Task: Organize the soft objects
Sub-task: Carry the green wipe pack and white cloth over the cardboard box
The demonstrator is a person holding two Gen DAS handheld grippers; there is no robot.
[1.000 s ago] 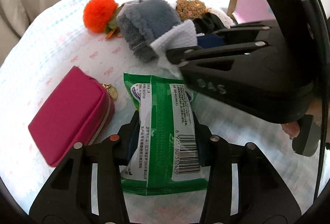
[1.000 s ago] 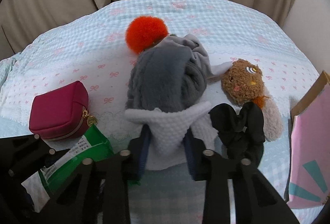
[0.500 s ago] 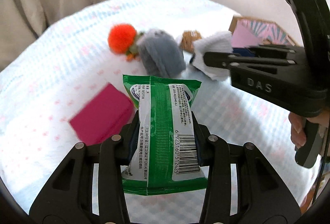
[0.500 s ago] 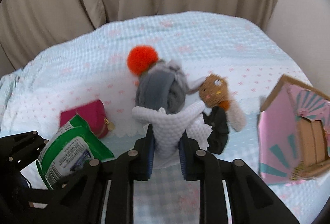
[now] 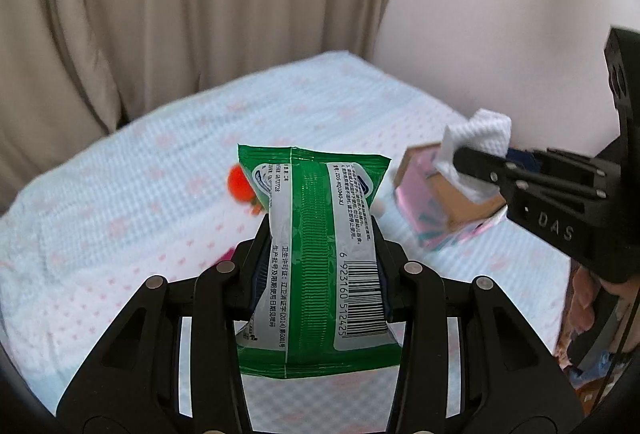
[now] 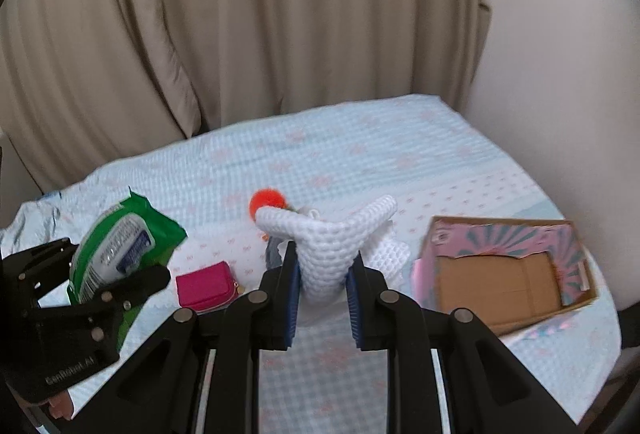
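Observation:
My left gripper (image 5: 320, 274) is shut on a green wet-wipe pack (image 5: 320, 258), held upright well above the bed; the same pack (image 6: 116, 254) shows at the left of the right wrist view. My right gripper (image 6: 322, 290) is shut on a white knitted cloth (image 6: 328, 242), also lifted off the bed; in the left wrist view that cloth (image 5: 480, 138) hangs from the right gripper's fingers (image 5: 484, 166) at the right. An orange pompom (image 6: 266, 204) and a grey plush piece (image 6: 272, 254) lie on the bed behind the cloth, mostly hidden.
An open pink cardboard box (image 6: 504, 270) lies on the bed at the right, its brown inside showing. A magenta zip pouch (image 6: 206, 288) sits on the light blue bedspread (image 6: 360, 154). Beige curtains (image 6: 240, 14) hang behind the bed; a white wall is on the right.
Both grippers have risen high off the bed with the wipe pack and the white cloth. The toys and pouch now look small and far below; the pink box has come into view.

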